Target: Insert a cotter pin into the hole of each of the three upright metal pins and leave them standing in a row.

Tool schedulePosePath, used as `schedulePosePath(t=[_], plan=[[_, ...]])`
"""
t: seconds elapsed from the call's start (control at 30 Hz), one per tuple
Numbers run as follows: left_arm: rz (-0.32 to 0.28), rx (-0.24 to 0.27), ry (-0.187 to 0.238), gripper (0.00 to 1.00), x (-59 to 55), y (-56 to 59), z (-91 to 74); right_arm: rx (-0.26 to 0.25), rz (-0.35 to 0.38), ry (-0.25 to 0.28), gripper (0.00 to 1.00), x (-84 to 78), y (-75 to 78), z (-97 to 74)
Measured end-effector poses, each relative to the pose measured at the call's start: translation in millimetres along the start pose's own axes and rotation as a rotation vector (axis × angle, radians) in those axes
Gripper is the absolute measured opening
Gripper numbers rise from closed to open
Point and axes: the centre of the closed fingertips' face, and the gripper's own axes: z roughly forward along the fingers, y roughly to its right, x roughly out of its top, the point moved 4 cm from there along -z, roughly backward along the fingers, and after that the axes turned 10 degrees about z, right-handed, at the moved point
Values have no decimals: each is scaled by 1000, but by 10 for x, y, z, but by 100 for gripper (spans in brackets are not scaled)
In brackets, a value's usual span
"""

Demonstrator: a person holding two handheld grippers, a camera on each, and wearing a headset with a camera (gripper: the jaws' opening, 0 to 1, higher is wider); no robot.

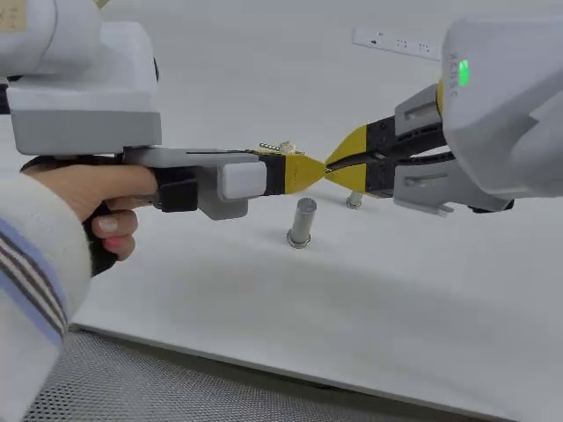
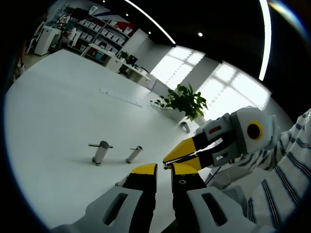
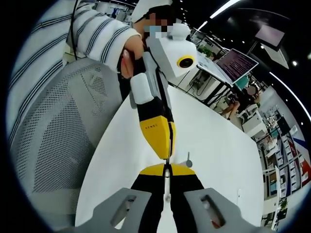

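My two grippers meet tip to tip above the white table (image 1: 264, 290). The right gripper (image 1: 329, 167) comes in from the right, shut on a thin cotter pin (image 3: 166, 187) that lies along its jaws. The left gripper (image 1: 322, 172) comes from the left, its jaws a narrow gap apart in the left gripper view (image 2: 164, 170), touching the cotter pin's end. A bare upright metal pin (image 1: 302, 221) stands just below the tips. A second pin (image 1: 354, 200) is half hidden behind the right gripper. A third pin (image 2: 100, 152) has a cotter pin through its top.
A white power strip (image 1: 396, 41) lies at the table's far side. A grey mesh chair (image 1: 106, 378) sits below the table's near edge. A potted plant (image 2: 182, 99) stands beyond the table. A hand (image 1: 97, 198) grips the left gripper's handle.
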Motion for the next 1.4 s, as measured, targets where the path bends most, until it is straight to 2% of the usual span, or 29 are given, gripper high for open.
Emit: schedulePosePath(t=[0.27,0.53,0.73,0.83,0.9,1.03,1.13,1.3,1.4], plan=[[-22,-16,6,0,6,13,4,4,-8,5,0,35,-29,-10],[-24,-22,-5,0,-14,25,9,4,-5,7,0,56,-39,-18],[-48,-31,-11,0,-20,13,-3,4,-2,9,0,77,-57,-27],[-17,-43,-30,0,-32,24,-23,10,2,15,0,90,-81,-32],[-19,-33,-35,0,-26,28,-19,4,0,15,0,91,-88,-35],[54,-26,-48,0,-35,65,-10,-2,13,16,0,70,-88,-40],[72,-22,-70,0,-50,81,-6,-1,20,16,0,49,-112,-34],[95,-21,-84,0,-74,83,-1,2,55,25,0,20,-137,-39],[147,-6,-129,0,-126,45,-9,3,95,28,3,-8,-138,-49]])
